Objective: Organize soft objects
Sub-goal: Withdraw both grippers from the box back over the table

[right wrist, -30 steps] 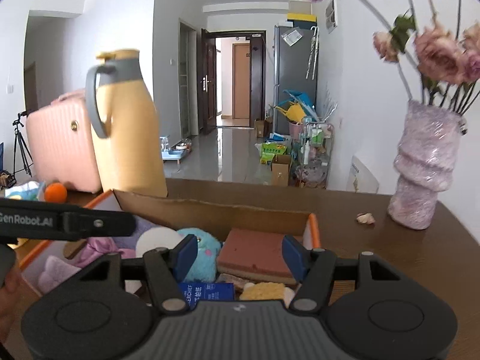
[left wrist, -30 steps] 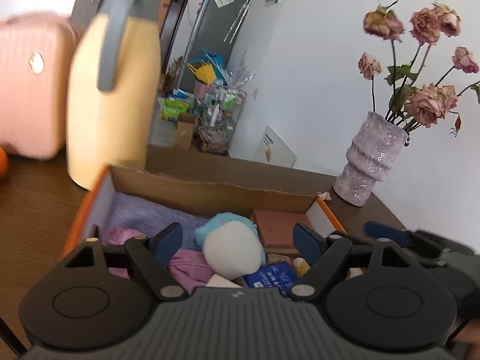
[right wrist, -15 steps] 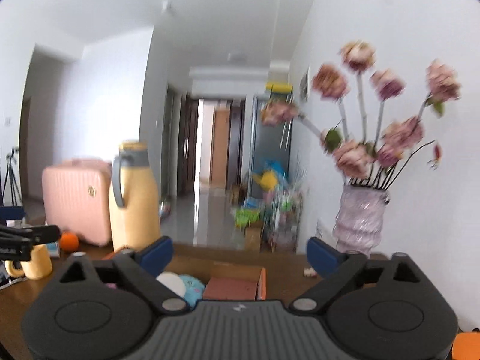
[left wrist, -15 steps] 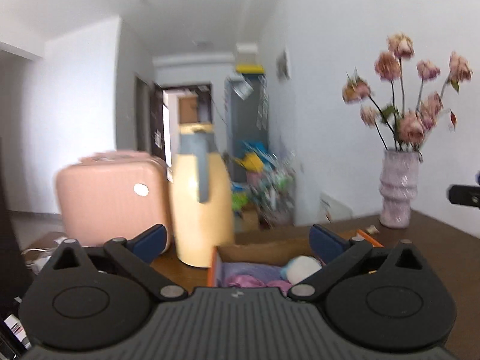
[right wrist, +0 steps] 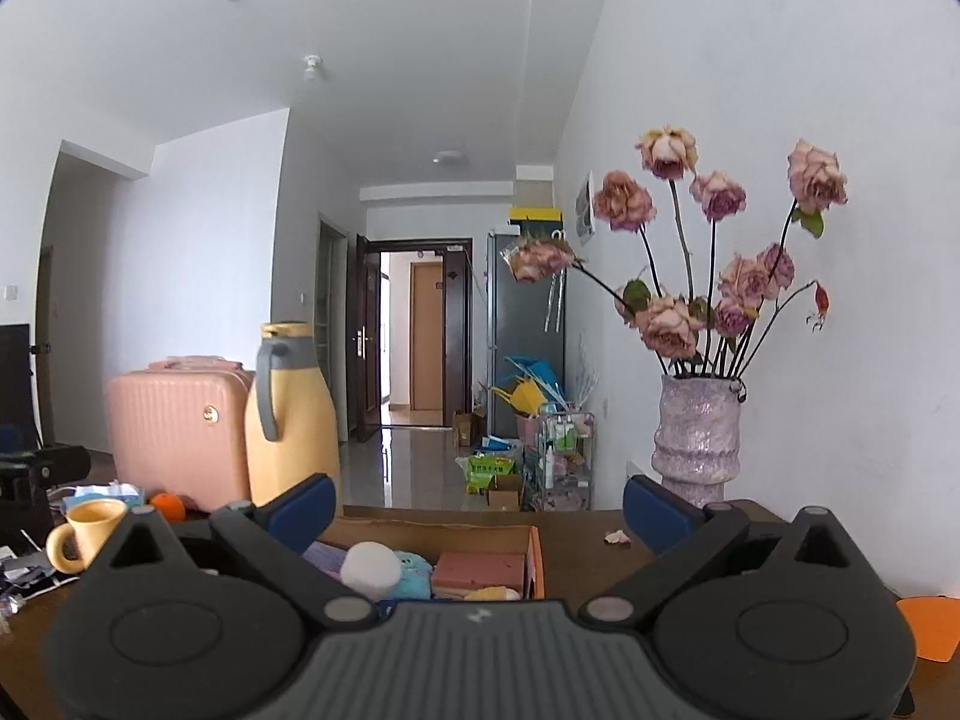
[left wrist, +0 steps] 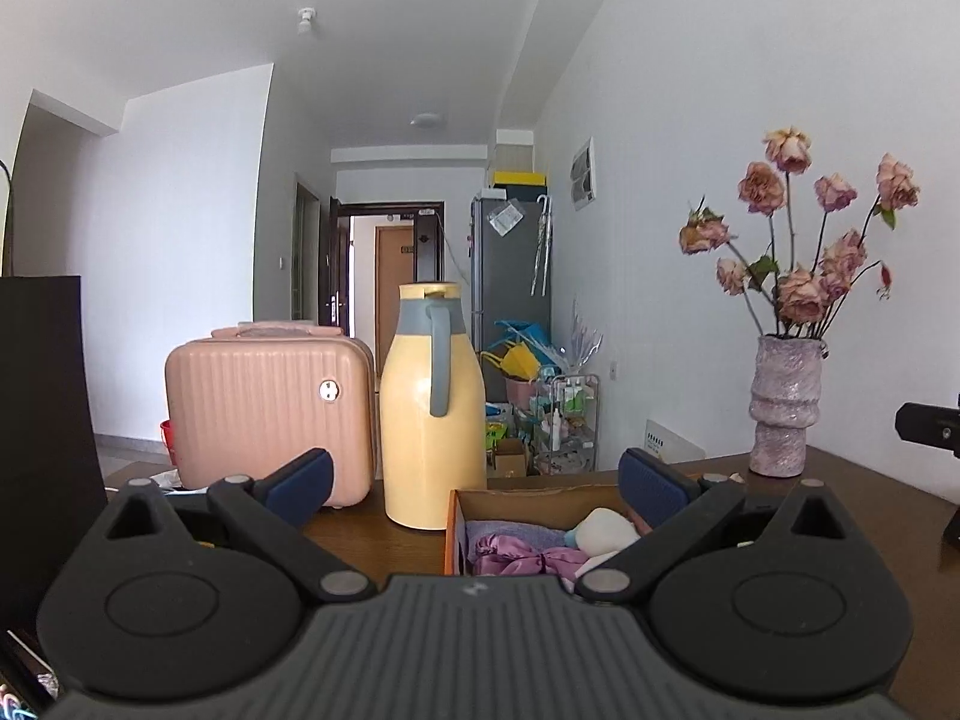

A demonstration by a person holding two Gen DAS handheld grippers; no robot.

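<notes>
A cardboard box (left wrist: 528, 495) (right wrist: 535, 558) with orange edges sits on the brown table and holds the soft things. Inside lie a purple satin bow (left wrist: 522, 558), a lavender cloth (left wrist: 510, 531), a white and blue plush toy (left wrist: 603, 531) (right wrist: 384, 570), a pink sponge block (right wrist: 480, 570) and a yellow sponge (right wrist: 495, 594). My left gripper (left wrist: 477, 480) stands open and empty, back from the box and above it. My right gripper (right wrist: 480, 504) is likewise open with nothing between its fingers, pulled back over the box's near side.
A tall yellow jug (left wrist: 432, 408) (right wrist: 291, 414) stands behind the box, a pink case (left wrist: 270, 414) (right wrist: 180, 432) beside it. A vase of dried roses (left wrist: 783, 408) (right wrist: 699, 438) stands at the right. A yellow mug (right wrist: 90, 534), an orange (right wrist: 167, 505) and clutter lie left.
Both grippers have opened wide and pulled back and up from the box, which now looks smaller and lower in both views. Nothing came out with them.
</notes>
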